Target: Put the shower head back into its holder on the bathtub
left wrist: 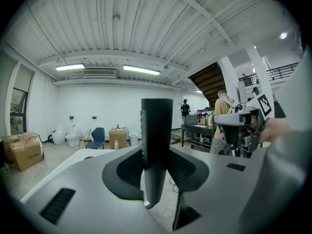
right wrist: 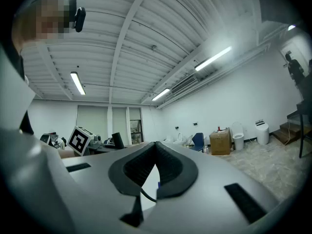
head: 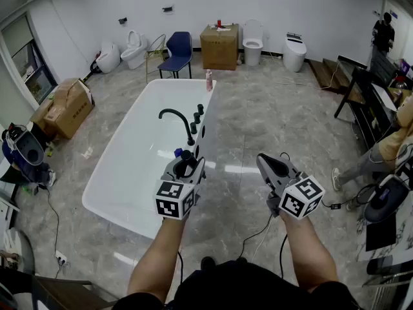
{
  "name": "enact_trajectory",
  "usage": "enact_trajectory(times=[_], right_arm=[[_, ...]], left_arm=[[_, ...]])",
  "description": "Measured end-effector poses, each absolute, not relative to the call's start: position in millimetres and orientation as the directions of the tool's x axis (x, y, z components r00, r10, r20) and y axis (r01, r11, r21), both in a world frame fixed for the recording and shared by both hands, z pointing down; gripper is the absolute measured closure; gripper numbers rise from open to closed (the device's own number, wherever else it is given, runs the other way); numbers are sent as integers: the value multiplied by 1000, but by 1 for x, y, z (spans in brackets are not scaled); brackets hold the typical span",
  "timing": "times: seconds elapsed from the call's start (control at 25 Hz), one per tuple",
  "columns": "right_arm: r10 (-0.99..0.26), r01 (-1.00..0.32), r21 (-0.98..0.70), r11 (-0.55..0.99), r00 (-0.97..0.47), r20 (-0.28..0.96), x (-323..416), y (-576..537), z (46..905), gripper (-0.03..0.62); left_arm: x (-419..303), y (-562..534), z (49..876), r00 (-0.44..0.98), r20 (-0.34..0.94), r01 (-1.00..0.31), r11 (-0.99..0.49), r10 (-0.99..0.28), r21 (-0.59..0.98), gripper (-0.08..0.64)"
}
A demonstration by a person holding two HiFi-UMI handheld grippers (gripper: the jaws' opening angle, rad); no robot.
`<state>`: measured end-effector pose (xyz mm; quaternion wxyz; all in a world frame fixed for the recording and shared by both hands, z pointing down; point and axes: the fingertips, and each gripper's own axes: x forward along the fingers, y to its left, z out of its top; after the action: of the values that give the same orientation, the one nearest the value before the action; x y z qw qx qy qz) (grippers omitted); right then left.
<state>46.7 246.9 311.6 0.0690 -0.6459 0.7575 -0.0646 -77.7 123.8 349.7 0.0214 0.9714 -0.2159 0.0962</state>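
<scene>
Standing at the near end of the white bathtub [head: 139, 166], in what looks like the carry step, not yet at the seating one. Gripping the shower head [head: 186, 160] in the left tool [head: 185, 173], pads clamped on either side of its dark handle [left wrist: 157, 145], with the handle upright and rising well above the jaws in the left gripper view. Holding it over the tub's right rim at the near end, short of the curved black faucet [head: 177, 116] and the row of dark fittings [head: 197, 120] beside it. Cannot tell from here which of those fittings is the holder, nor whether any hose hangs from the handle. Keeping the right tool [head: 263, 161] well off to the side over the floor, clenched tip to tip on nothing [right wrist: 156, 147]. Judging the next move: carry the shower head farther along the rim toward the fittings, pick out the holder's opening, line the lower end of the handle up above it, then lower straight in before loosening the grip. Likely worth tilting the head camera toward the rim first, and bringing the right tool across only if steadying proves needed.
</scene>
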Motion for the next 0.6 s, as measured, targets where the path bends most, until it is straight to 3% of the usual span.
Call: enact_trajectory(times=[0.6], right_arm=[[-979, -955, -217, 204, -199, -45, 49, 268, 314, 575]], left_arm=[[-74, 137, 355, 879, 204, -442, -897, -431, 5, 419]])
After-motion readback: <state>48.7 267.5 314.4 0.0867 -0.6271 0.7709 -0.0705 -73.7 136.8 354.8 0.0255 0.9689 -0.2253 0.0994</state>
